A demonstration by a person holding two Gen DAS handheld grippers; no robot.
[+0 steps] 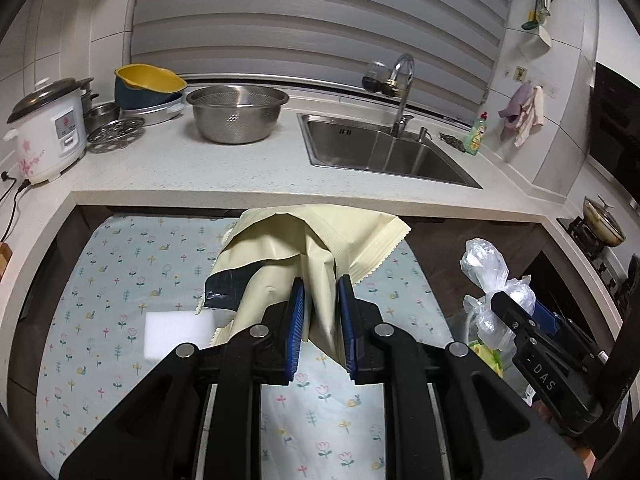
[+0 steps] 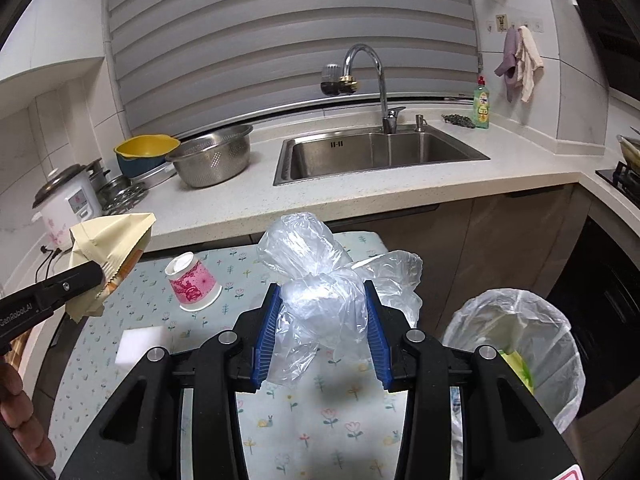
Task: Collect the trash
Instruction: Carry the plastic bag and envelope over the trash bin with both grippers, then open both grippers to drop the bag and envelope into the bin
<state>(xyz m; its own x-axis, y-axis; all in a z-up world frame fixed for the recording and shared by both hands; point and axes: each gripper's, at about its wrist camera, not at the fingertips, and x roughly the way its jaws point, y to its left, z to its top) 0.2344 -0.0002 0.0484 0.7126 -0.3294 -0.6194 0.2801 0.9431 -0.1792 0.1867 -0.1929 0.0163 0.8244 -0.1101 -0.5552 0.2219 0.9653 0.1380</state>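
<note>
Clear plastic bag [image 2: 320,300] gripped in right claw [image 2: 322,324]; lined bin [image 2: 516,344] beside surface's right edge; wrapper [image 1: 304,256] clamped in left claw [image 1: 320,316].

left hand-held gripper [image 1: 320,286] clamps cream wrapper [image 1: 312,248] above floral cloth [image 1: 120,280].

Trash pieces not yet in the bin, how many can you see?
4: a yellow wrapper in the left gripper, a clear plastic bag in the right gripper, a paper cup and white sponge on the table. More may be hidden.
</note>
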